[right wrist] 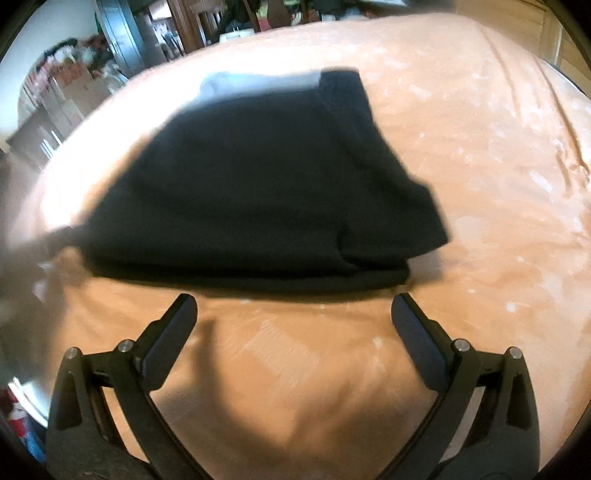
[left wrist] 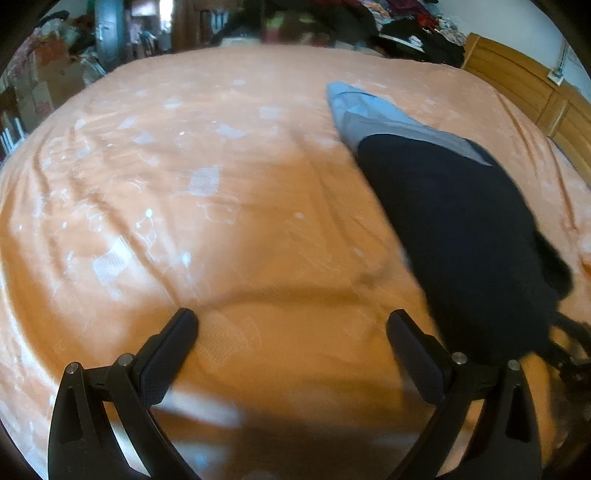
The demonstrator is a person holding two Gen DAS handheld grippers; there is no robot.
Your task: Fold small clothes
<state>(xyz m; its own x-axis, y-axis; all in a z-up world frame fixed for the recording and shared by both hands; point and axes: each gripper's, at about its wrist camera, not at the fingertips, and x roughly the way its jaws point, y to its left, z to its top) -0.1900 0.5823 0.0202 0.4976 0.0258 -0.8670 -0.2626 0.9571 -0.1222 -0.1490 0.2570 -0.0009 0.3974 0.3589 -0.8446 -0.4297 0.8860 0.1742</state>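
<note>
Both grippers hover over a bed covered by an orange bedspread [left wrist: 229, 229] with a pale square pattern.

Left gripper [left wrist: 291, 325]: jaws spread wide, nothing between them, only bedspread showing in the gap. Its black textured fingers [left wrist: 166, 365] sit low in the left wrist view.

Right gripper [right wrist: 293, 308]: jaws likewise wide apart and empty. The tips sit just short of the near edge of the garment; whether they touch it, I cannot tell (motion blur in both views).

Task item: a dark navy, folded small garment [right wrist: 258, 192] lies flat on the bedspread, directly ahead of the right gripper. In the right wrist view it appears as a rough trapezoid with a layered fold along its right side. In the left wrist view the same dark garment [left wrist: 461, 229] lies to the right of the left gripper, apart from its fingers.

Beneath the far end of the dark garment lies a folded light blue-grey cloth [left wrist: 373, 114], partly covered by it; in the right wrist view only a pale strip [right wrist: 255, 79] of it shows past the far edge.

A dark strap-like shape trails from the garment's near right end in the left wrist view (too blurred to identify).

Background: a wooden headboard [left wrist: 517, 81] at the far right, a heap of mixed clothes [left wrist: 406, 26] beyond the bed, cardboard boxes [right wrist: 70, 92] at the far left.
</note>
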